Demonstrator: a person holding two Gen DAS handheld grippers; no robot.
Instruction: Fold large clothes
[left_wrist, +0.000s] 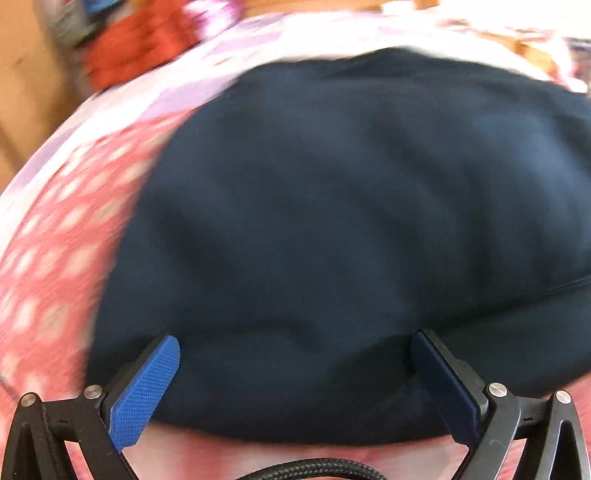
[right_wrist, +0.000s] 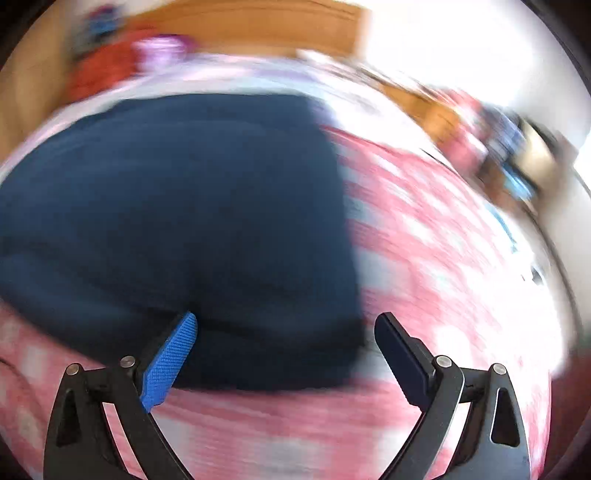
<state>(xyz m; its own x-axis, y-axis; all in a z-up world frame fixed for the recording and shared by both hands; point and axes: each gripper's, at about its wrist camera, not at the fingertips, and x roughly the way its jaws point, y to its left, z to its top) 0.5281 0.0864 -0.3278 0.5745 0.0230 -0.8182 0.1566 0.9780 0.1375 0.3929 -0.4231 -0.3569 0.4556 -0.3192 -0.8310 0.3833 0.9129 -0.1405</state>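
One dark navy garment (left_wrist: 332, 221) lies spread on the pink patterned bedspread (left_wrist: 55, 277), and both my claws are spread wide over its near hem, holding nothing. The left gripper (left_wrist: 295, 343) sits mid-hem, the right gripper (right_wrist: 286, 325) by the near right corner. I'd pinch both layers right at the edge and lift evenly. Plenty of open bedspread to the right; red clutter (left_wrist: 136, 44) stays far back. Everything's blurry, so seams are anyone's guess.

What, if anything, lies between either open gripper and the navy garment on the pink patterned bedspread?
Nothing visible does. The left gripper is open with only the navy garment between its fingers. The right gripper is open at the garment's near right corner, with bare pink bedspread beside it.
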